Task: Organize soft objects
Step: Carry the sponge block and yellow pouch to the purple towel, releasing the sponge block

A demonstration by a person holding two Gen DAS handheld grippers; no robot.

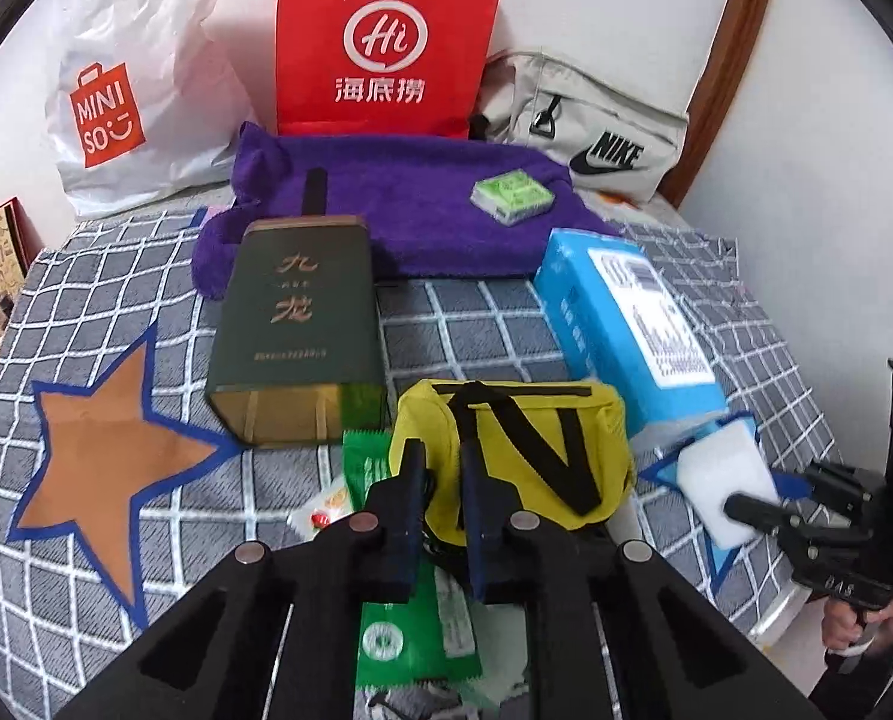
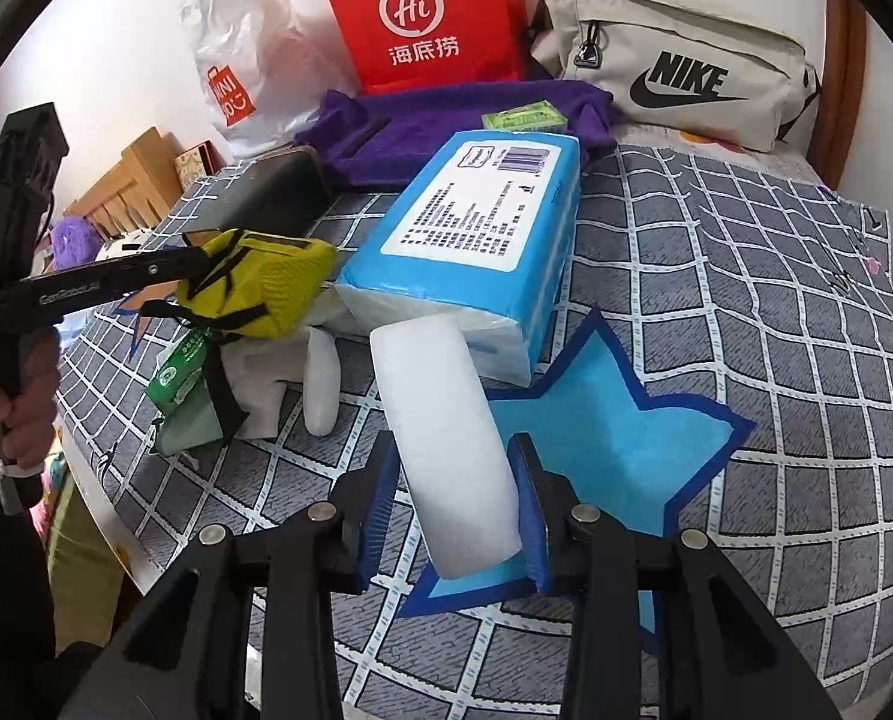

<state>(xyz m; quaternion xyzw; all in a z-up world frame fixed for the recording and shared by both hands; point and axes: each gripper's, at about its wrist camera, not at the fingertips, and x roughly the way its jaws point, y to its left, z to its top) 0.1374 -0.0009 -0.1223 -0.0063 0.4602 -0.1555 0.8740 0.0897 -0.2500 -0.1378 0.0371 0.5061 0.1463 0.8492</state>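
Observation:
A yellow pouch (image 1: 524, 438) with black straps hangs slightly above the checked bedspread, its near edge pinched by my left gripper (image 1: 442, 462), which is shut on it. In the right wrist view the same pouch (image 2: 272, 282) dangles from those fingers at the left. A white foam block (image 2: 446, 420) sits tilted between the blue pads of my right gripper (image 2: 455, 450), which is shut on it above a blue star patch (image 2: 614, 438). In the left wrist view the block (image 1: 722, 474) and right gripper (image 1: 740, 507) are at the right edge.
A blue tissue pack (image 1: 620, 324), a dark green tin (image 1: 296, 324) and a purple towel (image 1: 398, 204) bearing a small green packet (image 1: 512, 195) lie beyond. Green wipe packets (image 1: 410, 630) and a white glove (image 2: 320, 384) lie under the pouch. A red bag (image 1: 386, 42), Miniso bag (image 1: 128, 90) and Nike bag (image 1: 590, 126) line the wall.

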